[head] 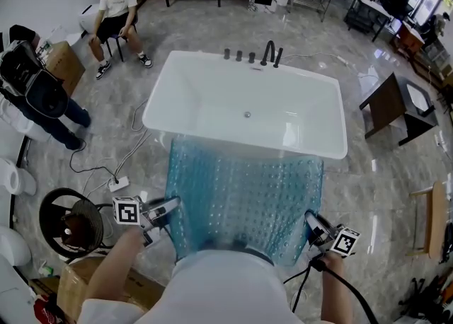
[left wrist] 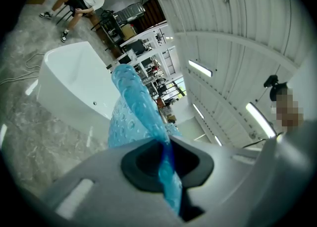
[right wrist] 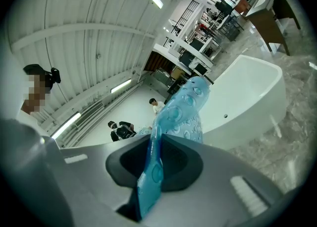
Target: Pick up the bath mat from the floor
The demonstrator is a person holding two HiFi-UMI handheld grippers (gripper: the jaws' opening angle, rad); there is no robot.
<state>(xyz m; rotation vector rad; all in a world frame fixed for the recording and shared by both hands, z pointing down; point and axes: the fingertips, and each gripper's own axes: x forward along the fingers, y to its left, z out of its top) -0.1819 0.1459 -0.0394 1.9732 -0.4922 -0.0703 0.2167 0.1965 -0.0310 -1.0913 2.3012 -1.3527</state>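
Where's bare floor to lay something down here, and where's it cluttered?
Bare marble floor lies right of the bathtub, bordered by the dark side table and the wooden stool. Left of the bath mat is crowded: cable, power strip, cardboard box.

A white shirt [head: 226, 291] shows at bottom middle, the left gripper [head: 168, 208] and right gripper [head: 312, 222] carry black-and-white square markers, and a black cable [head: 348, 293] hangs lower right.
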